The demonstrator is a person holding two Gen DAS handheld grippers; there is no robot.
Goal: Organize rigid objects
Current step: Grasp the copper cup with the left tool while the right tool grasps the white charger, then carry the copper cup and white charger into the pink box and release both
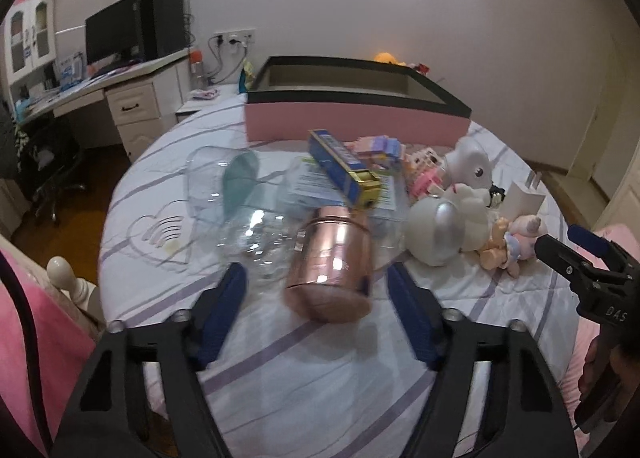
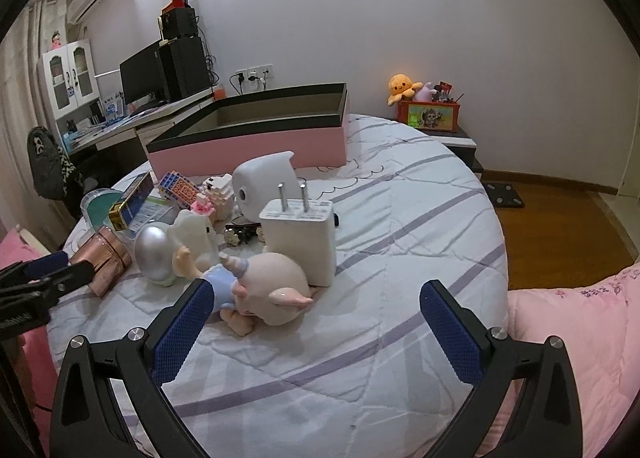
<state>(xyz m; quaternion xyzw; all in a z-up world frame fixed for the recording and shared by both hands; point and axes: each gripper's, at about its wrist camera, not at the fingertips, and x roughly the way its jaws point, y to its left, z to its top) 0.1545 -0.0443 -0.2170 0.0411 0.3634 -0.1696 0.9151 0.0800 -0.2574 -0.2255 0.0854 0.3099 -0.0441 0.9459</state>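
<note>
In the left wrist view, your left claw (image 1: 316,290) stood wide open and held nothing, its blue pads either side of the near end of the copper canister (image 1: 330,264), which lay on its side on the bed (image 1: 280,358) and was smeared by motion blur. The pink box (image 1: 356,124) sat open beyond it, well apart. Between canister and box lay a blue carton (image 1: 340,166) on clear plastic packaging (image 1: 240,198) whose edges were hard to trace. Right of the canister, the silver egg toy (image 1: 434,230) hid part of the white figures behind it. Your right claw (image 1: 580,254) entered at the frame's right edge, mostly cut off.

In the right wrist view, your right claw (image 2: 316,338) gaped wide and empty over the bed (image 2: 400,218), the unicorn doll (image 2: 268,290) just beside its left pad. The white charger (image 2: 300,242) stood prongs up behind the doll, nearer the pink box (image 2: 248,146). The copper canister (image 2: 102,264) was partly hidden by your left claw (image 2: 52,270), whose opening you could not judge here.
</note>
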